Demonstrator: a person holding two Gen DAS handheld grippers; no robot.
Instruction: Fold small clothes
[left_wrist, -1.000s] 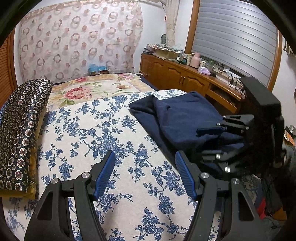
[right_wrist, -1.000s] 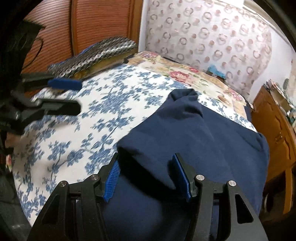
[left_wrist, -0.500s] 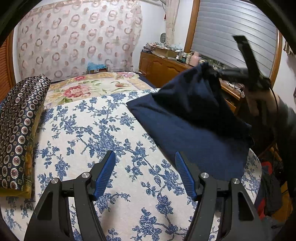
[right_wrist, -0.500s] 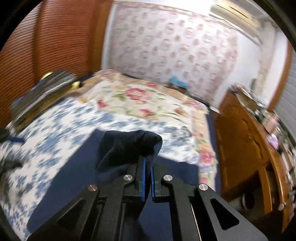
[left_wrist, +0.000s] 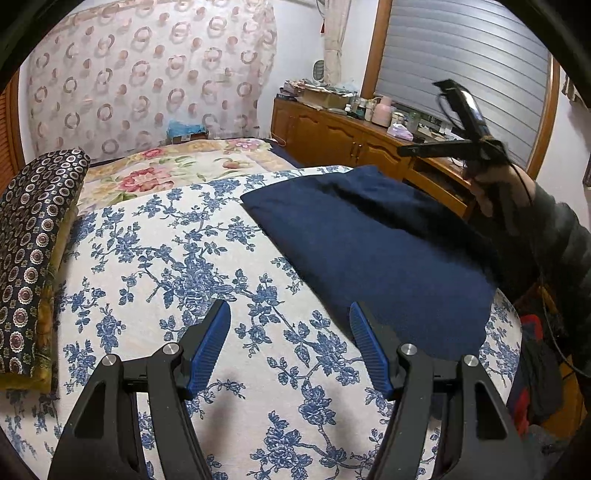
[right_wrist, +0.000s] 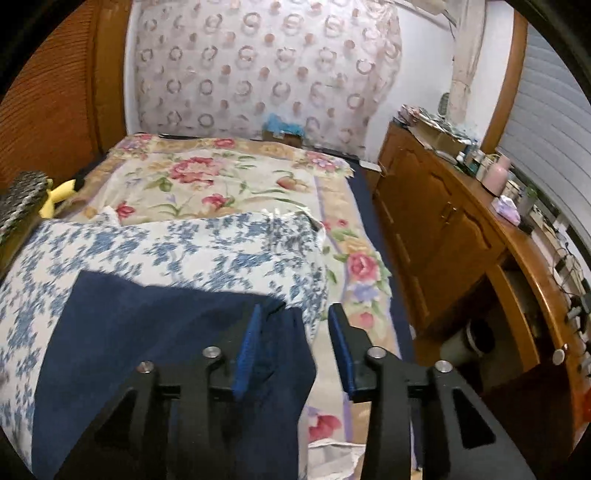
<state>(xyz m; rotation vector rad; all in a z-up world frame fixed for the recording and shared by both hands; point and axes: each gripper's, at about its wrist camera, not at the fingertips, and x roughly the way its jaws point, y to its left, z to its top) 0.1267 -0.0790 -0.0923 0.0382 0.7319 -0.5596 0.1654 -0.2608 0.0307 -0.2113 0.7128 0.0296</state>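
A navy garment (left_wrist: 369, 251) lies folded flat on the right half of the blue-flowered bedspread (left_wrist: 177, 258). My left gripper (left_wrist: 290, 308) hovers open over bare bedspread just left of the garment's near corner, with nothing between its pads. A hand holds my right gripper (left_wrist: 406, 149) in the air above the garment's far right edge. In the right wrist view the right gripper (right_wrist: 295, 310) has its jaws opening. The garment's (right_wrist: 155, 332) far corner lies loose below them, beside the left pad, and is not pinched.
A dark patterned cushion (left_wrist: 33, 240) lies along the bed's left edge. A cluttered wooden dresser (left_wrist: 332, 129) runs along the right wall, close to the bed. A red-flowered sheet (right_wrist: 221, 184) covers the far end, with a yellow toy (right_wrist: 59, 192) at its left.
The right gripper closed on the garment's edge, lifted it and carried it to the right, then let go; the cloth now lies flat. The left gripper stayed still.
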